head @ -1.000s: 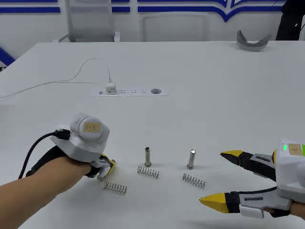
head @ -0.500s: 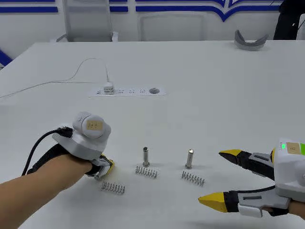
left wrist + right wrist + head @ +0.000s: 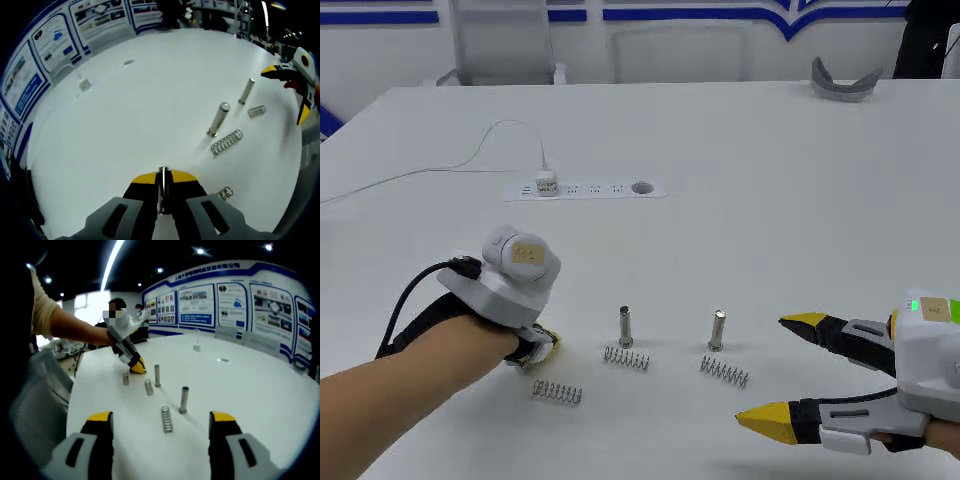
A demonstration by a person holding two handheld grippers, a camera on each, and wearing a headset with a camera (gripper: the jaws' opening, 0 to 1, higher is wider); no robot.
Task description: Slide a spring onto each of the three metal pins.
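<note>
Pinching a thin metal pin between closed yellow tips, your left gripper sits low on the white table. Your right gripper hangs wide open and empty. The middle pin and the right-hand pin stand upright, with the middle spring and the right-hand spring lying just beside them. The left spring lies near your left gripper.

We see a smooth white desk with a dull, soft look. Each pin is smooth, shiny metal, and each spring is thin bright wire. The left tool and the right tool look like hard plastic, with smooth yellow tips.
</note>
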